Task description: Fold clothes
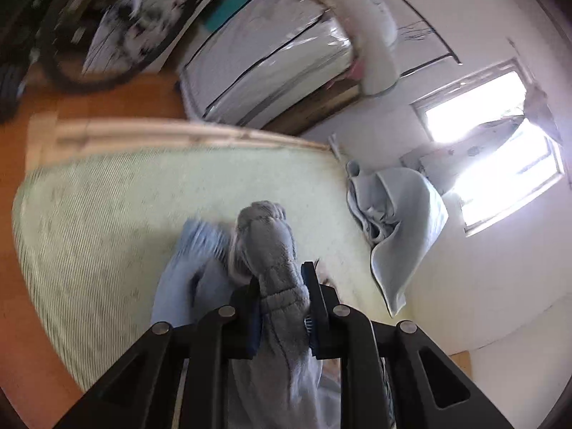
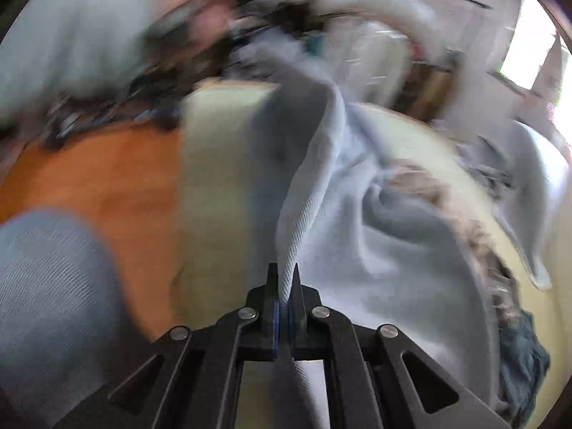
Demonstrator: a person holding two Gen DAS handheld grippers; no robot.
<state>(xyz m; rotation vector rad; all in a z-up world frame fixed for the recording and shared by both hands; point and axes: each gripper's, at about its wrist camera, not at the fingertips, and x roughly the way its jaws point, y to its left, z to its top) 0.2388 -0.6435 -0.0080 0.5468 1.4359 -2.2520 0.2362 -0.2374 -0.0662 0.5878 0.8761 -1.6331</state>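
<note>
Between the left tongs [image 1: 282,286]: a thick bunch of pale blue fleecy garment [image 1: 271,246], pads pressed on its gathered, ribbed part; jaws stand narrowly apart, filled by the cloth. The garment's lower length runs under the tongs and is cut off by the frame.

Ahead of the left tongs: a pale green mattress [image 1: 107,214] with a wooden frame edge [image 1: 178,134] at its far side. To the right of them, beyond the mattress corner, a second light blue garment [image 1: 400,221] hangs crumpled near a bright window [image 1: 493,150]; what bears it cannot be made out.

Between the right tongs [image 2: 284,282]: a thin fold of the same light blue cloth [image 2: 357,232], jaws closed tight upon it. The cloth stretches up and away, then spreads to the right over the mattress [image 2: 221,178].

Right of the right tongs: a brownish fuzzy trim [image 2: 464,221] and a dark blue item [image 2: 522,368], both blurred, kind unclear.

Left of them: orange wooden floor [image 2: 107,178] and a grey-blue clothed limb [image 2: 46,286], partly cut off. Far background heavily blurred.
</note>
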